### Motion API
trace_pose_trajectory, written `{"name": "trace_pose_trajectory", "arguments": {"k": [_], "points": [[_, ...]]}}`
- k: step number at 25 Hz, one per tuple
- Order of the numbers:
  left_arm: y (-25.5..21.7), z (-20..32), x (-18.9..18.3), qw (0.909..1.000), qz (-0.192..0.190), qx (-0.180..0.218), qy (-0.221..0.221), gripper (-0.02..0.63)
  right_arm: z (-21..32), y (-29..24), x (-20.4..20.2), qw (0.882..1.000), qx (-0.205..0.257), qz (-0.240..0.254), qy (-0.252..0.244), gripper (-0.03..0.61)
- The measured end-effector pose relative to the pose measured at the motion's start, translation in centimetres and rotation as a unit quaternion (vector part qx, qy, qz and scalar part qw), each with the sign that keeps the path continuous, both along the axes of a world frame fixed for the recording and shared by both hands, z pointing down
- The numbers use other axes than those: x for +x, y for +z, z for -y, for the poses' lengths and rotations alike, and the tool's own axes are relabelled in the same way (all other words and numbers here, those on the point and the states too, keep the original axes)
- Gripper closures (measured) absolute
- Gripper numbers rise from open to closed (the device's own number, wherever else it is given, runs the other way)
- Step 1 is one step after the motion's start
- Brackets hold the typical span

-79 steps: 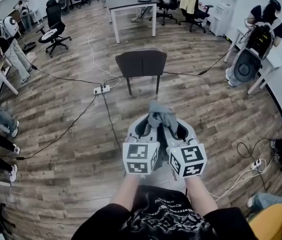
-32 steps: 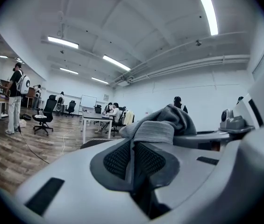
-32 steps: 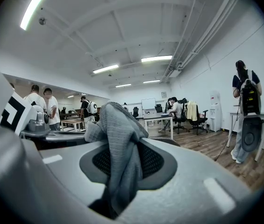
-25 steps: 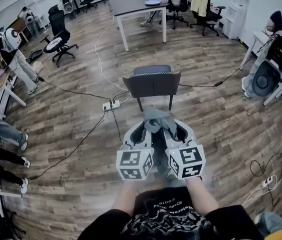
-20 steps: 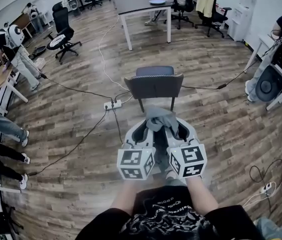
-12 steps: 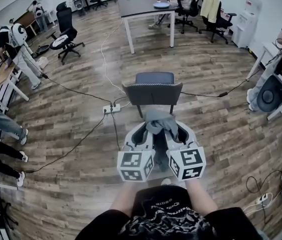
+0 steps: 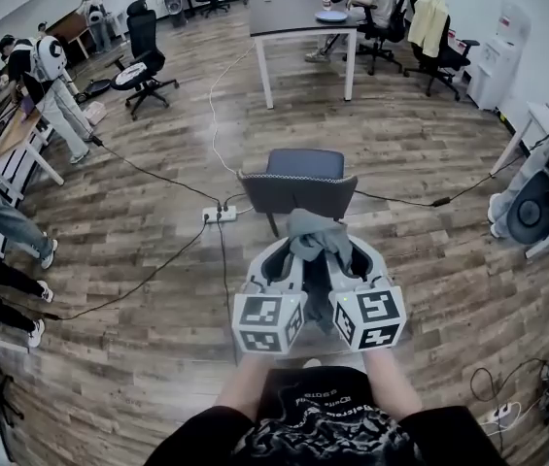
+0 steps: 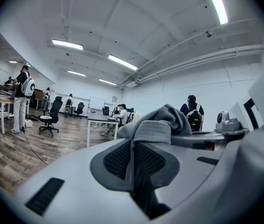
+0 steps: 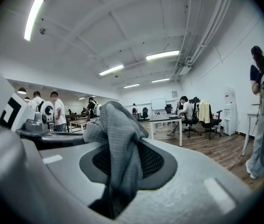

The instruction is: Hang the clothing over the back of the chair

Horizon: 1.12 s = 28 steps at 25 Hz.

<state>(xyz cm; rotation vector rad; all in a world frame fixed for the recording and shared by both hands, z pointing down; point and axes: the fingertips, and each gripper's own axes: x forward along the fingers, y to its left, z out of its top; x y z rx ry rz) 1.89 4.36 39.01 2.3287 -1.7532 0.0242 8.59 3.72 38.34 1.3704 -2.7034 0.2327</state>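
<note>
A grey piece of clothing (image 7: pixel 314 233) is bunched between my two grippers, held side by side just in front of me. The left gripper (image 7: pixel 291 252) is shut on the cloth (image 8: pixel 156 125), which rises out of its jaws. My right gripper (image 7: pixel 344 252) is shut on a thicker fold of the same cloth (image 9: pixel 117 139). Straight ahead stands a dark chair (image 7: pixel 298 187) with its backrest towards me, the cloth hanging just short of the backrest's top edge. Neither gripper view shows the chair.
A power strip (image 7: pixel 220 215) and cables lie on the wood floor left of the chair. A table (image 7: pixel 303 16) with office chairs stands beyond. People stand at the left (image 7: pixel 55 85). A round dark device (image 7: pixel 538 207) sits at the right.
Both grippers have moved forward together with the clothing, and the chair now stands closer below and in front of them. The grip on the cloth is unchanged.
</note>
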Motion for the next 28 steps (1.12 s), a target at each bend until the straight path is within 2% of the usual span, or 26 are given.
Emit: {"name": "trace_pose_trajectory", "arguments": {"k": [9, 13, 18, 25, 28], "points": [[0.6, 0.7, 1.0, 1.0000, 0.001, -0.006, -0.006, 0.575, 0.9, 0.5, 0.8, 1.000, -0.006, 0.001, -0.007, 0.485], [0.9, 1.2, 1.2, 0.9999, 0.004, -0.011, -0.003, 0.575, 1.4, 0.8, 1.0, 1.000, -0.022, 0.018, -0.004, 0.485], [1.1, 2.5, 1.3, 0.9999, -0.001, -0.013, -0.001, 0.575, 2.4, 1.0, 1.3, 1.000, -0.020, 0.007, 0.005, 0.485], [0.6, 4.3, 0.1, 1.0000, -0.004, -0.003, 0.000, 0.575, 3.9, 0.5, 0.2, 1.000, -0.006, -0.010, 0.003, 0.485], [0.2, 5.3, -0.7, 1.0000, -0.005, 0.002, 0.001, 0.575, 4.8, 0.1, -0.6, 1.000, -0.011, -0.001, -0.004, 0.485]]}}
